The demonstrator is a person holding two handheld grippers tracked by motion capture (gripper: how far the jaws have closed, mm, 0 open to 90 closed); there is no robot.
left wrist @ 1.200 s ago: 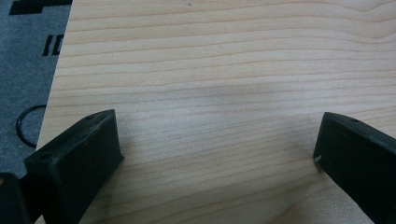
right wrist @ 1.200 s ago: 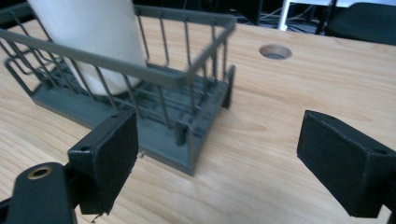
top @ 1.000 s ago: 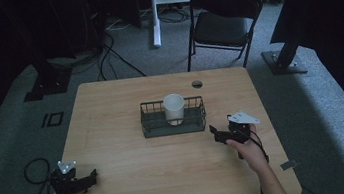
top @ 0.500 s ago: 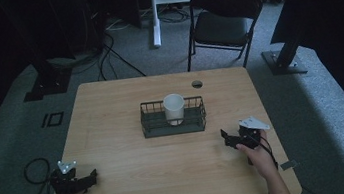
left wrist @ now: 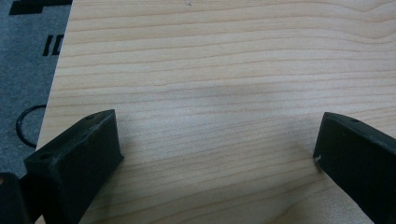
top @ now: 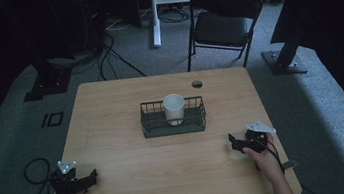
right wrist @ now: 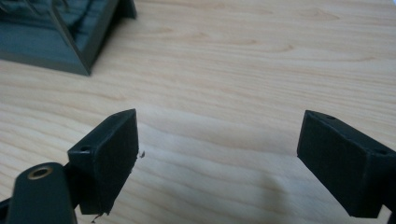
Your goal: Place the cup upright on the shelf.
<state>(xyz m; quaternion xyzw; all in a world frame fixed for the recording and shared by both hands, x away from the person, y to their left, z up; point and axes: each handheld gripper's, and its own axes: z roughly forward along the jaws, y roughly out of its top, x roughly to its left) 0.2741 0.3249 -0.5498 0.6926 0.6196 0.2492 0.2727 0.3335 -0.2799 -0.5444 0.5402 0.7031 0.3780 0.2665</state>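
A white cup point(top: 174, 108) stands upright inside a dark wire basket point(top: 198, 121) at the middle of the wooden table point(top: 132, 157). My left gripper point(top: 92, 177) rests low at the table's front left corner, open, with bare wood between its jaws point(left wrist: 217, 140). At the front right my right gripper point(top: 232, 144) is held low over the table, open and empty point(right wrist: 217, 140). A corner of the basket point(right wrist: 70, 32) shows at the upper left of the right gripper view.
A round cable hole point(top: 197, 83) is near the table's far edge. A folding chair point(top: 220, 20) stands behind the table. A black cable loop point(top: 33, 168) lies on the grey carpet by the left front corner. Stand bases point(top: 284, 62) sit on the floor to the sides.
My right gripper has drawn back from beside the basket toward the front right edge of the table. The left gripper has stayed in place.
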